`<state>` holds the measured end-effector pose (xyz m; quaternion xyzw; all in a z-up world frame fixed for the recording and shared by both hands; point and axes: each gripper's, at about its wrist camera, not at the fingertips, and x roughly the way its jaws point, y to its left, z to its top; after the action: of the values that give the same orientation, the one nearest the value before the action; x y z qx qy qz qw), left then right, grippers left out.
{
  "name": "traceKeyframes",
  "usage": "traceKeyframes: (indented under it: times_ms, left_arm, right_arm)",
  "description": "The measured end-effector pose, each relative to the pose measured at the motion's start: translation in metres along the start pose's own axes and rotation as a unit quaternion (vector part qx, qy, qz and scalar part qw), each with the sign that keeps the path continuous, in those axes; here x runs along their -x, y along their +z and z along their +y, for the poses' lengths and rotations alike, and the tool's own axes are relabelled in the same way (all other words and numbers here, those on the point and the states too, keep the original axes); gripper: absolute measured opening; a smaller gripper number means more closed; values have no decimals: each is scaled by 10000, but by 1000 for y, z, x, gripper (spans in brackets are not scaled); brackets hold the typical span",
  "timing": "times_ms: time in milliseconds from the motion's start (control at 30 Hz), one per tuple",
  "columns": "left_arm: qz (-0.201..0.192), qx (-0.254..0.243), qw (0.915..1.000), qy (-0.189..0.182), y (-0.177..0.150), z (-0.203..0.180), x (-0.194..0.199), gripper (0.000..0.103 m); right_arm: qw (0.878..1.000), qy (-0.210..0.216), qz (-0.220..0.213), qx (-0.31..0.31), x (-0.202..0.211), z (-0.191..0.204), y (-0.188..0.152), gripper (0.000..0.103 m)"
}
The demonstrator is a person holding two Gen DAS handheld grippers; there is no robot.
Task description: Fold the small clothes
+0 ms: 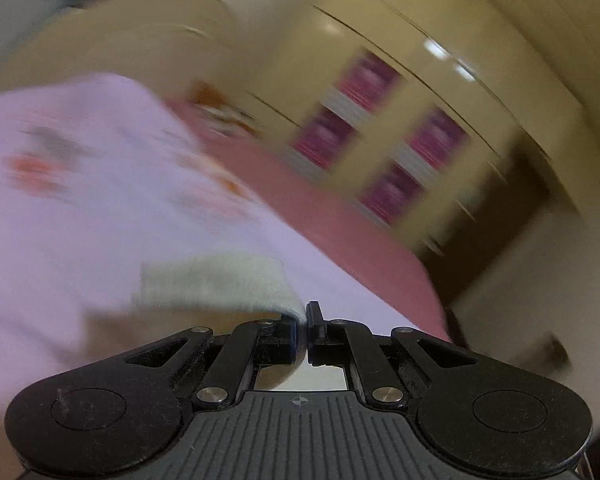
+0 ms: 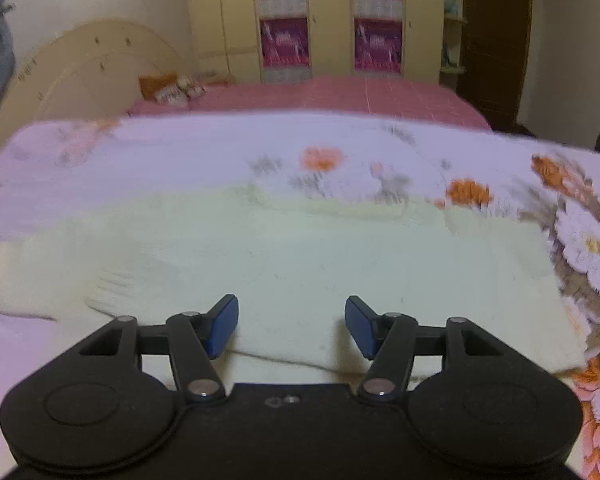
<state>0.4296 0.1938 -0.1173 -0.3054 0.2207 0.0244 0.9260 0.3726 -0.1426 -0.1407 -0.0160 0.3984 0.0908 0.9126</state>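
1. Left wrist view, heavily blurred and tilted: left tool [image 1: 303, 334] clenched on a grey ribbed cuff [image 1: 216, 284] of a small pale garment, fingers pressed nearly together with the fabric edge pinched between them.
2. Same view: cuff lifted just ahead of the fingers, spreading leftward over a lilac floral sheet [image 1: 80, 184]; exact shape of the cloth not readable through the blur.
3. Same view, beyond the sheet: a pink bedspread [image 1: 340, 220], then a cream wardrobe [image 1: 380, 92] with magenta panels, slanted across the frame.
4. Right wrist view, level and sharper: right tool [image 2: 291, 326] released, blue pads [image 2: 222, 324] standing wide apart with nothing between them.
5. Same view: a cream garment [image 2: 300, 248] lying flat on the lilac floral sheet [image 2: 180, 152], filling the middle of the frame directly under and ahead of the pads; ribbed edge [image 2: 112, 284] visible at left, a thin loose thread [image 2: 292, 362] lying on the cloth between the fingers.
6. Same view, background: pink bedspread [image 2: 340, 92], arched cream headboard [image 2: 92, 52] at left, orange pillow [image 2: 156, 84] beside it, wardrobe [image 2: 328, 20] with magenta panels behind.
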Motion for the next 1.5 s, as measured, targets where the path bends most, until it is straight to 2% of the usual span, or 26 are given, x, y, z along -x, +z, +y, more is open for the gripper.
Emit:
traceKeyframes:
  times_ms: [100,200,233,300,367,433,467,500,533,567,633,733,800,900,933,967,1033,1100,1167,1233,1300,1367,1500]
  left_arm:
    - [564,-388,9963,-518,-32,-58,-39,5]
    - [1252,-645,9865,-833,-75,-106,-74,5]
    - [1581,-762,9806,-868,-90,-119,-89,5]
    - [1983,-1069,9712,-779,-118,-138,-103,5]
    - [2461,-1228,9595,-614,-135,-144,-118,6]
    - [2631,-1207,9556,-548,-143,-147,-109,20]
    - [2540,-1192,9582,-556,-141,-146,-102,46]
    - [2339,-1223,9633,-491,-135,-142,-93,79]
    - [2090,-1285,9687,-384,-130,-136,-84,89]
    - [1810,-1380,9734,-268,-127,-133,-65,92]
    - [1579,-1622,9740,-19,-121,-133,-36,92]
    - [1406,-1954,9686,617,-116,-112,-17,92]
    - [1428,-2040,9637,964,-120,-93,-10,92]
    - [1464,-2105,9579,1293,-127,-79,-7,92]
    - [1481,-2125,9565,1343,-133,-78,-10,92]
    - [1490,-2159,9549,1390,-136,-77,-13,92]
    - [1413,-2295,9513,1495,-140,-77,-17,92]
    - [1297,-2390,9495,1563,-138,-80,-20,92]
    - [1166,-2416,9487,1673,-133,-81,-23,92]
    - [1069,-2369,9490,1783,-127,-82,-25,92]
    - [969,-2297,9497,1894,-123,-79,-30,92]
    - [881,-2144,9518,2011,-120,-70,-35,91]
    - [645,-1734,9593,2134,-117,-55,-32,91]
  right_arm:
    - [9995,200,-85,-227,9,-13,-1,58]
    - [9960,385,-254,-769,30,-37,-1,58]
    - [9948,390,-293,-897,36,-44,-2,59]
    - [9926,513,-334,-1047,48,-58,-6,59]
    - [9924,478,-368,-1073,55,-69,-10,59]
    - [9922,428,-365,-1116,58,-80,-14,59]
    - [9916,446,-325,-1173,57,-84,-15,59]
    - [9903,515,-272,-1260,56,-88,-17,60]
    - [9891,586,-235,-1332,55,-91,-17,60]
    - [9879,652,-202,-1392,53,-92,-18,60]
    - [9865,765,-181,-1435,49,-92,-17,61]
    - [9854,822,-134,-1486,37,-89,-12,62]
    - [9811,911,-92,-1705,26,-90,-7,62]
    - [9803,1021,-30,-1692,13,-78,1,51]
    - [9820,1030,-21,-1583,11,-72,3,40]
    - [9835,1042,17,-1478,8,-66,4,25]
    - [9855,1065,92,-1320,3,-55,6,10]
    - [9877,1022,-12,-1183,7,-51,8,8]
    - [9880,944,-422,-1149,26,-55,12,7]
    - [9892,688,-813,-1008,49,-62,20,7]
    - [9892,459,-1004,-968,64,-79,24,7]
    - [9901,207,-1020,-938,70,-95,24,7]
    - [9907,-129,-635,-1201,59,-129,5,7]
